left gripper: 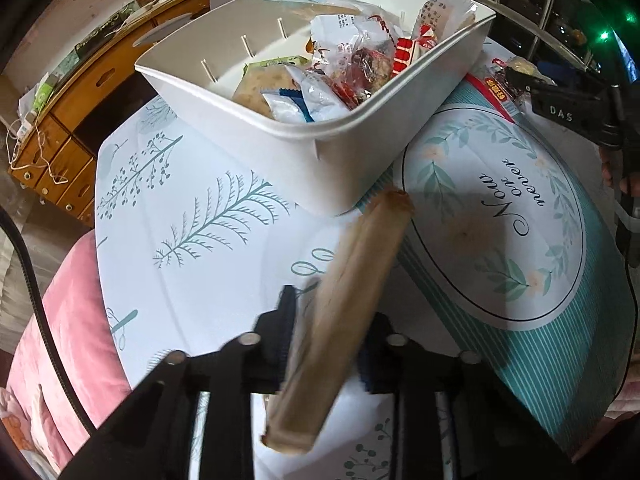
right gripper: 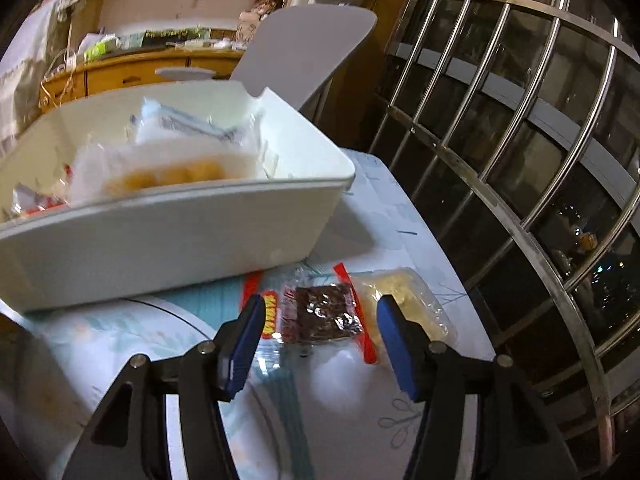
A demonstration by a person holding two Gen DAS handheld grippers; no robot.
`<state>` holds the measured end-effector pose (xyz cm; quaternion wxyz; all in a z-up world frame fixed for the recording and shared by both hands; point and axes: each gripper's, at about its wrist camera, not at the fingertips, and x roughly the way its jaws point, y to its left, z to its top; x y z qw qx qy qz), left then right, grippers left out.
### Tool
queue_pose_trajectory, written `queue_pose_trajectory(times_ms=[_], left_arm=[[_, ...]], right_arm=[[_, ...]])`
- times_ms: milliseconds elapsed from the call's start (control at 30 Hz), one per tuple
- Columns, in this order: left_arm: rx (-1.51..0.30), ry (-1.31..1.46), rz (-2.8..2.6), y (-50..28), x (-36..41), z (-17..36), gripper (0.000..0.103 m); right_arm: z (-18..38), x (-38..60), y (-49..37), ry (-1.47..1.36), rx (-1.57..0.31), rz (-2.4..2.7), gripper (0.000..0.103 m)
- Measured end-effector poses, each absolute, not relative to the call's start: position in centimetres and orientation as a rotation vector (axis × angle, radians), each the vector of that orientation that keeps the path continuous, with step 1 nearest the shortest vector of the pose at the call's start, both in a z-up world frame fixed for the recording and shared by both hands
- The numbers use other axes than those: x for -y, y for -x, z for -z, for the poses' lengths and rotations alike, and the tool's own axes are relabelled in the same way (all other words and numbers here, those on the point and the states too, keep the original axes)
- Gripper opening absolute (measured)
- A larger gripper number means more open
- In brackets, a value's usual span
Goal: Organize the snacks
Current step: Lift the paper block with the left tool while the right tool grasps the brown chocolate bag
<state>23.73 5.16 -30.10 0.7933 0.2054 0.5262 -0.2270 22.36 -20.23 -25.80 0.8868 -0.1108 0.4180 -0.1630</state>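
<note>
**Snack stick clamped on the left, dark bar framed by spread jaws on the right**

In the left wrist view, a long tan snack stick [left gripper: 344, 312] is seen clamped between the pads of the left gripper [left gripper: 326, 344] at the lower centre of the frame, its far end pointing up towards a white bin [left gripper: 360, 148]. The bin is filled with mixed snack packets [left gripper: 352, 64] and occupies the upper centre, resting on a table [left gripper: 192, 216] covered with a leaf-printed cloth. A round placemat [left gripper: 496, 240] is laid at the right, touching the bin's corner.

In the right wrist view, the right gripper [right gripper: 320, 332] is held with its jaws apart and nothing pressed between the blue pads. A dark snack bar [right gripper: 324, 312] in clear wrap is seen lying on the table between them, just below the bin's wall. A pale yellow snack packet [right gripper: 404, 292] lies just beside it at the right, partly hidden by the right pad. A metal window grille [right gripper: 520, 120] fills the right side of the frame.
</note>
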Motion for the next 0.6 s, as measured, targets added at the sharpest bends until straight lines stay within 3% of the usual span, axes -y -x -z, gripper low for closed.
queue_pose_trajectory(times_ms=[600], left_arm=[[-1.050, -0.312, 0.382, -20.7, -3.0, 27.7, 0.011]], right_arm=[[28.0, 22.9, -24.0, 0.158, -0.933, 0.228, 0.057]])
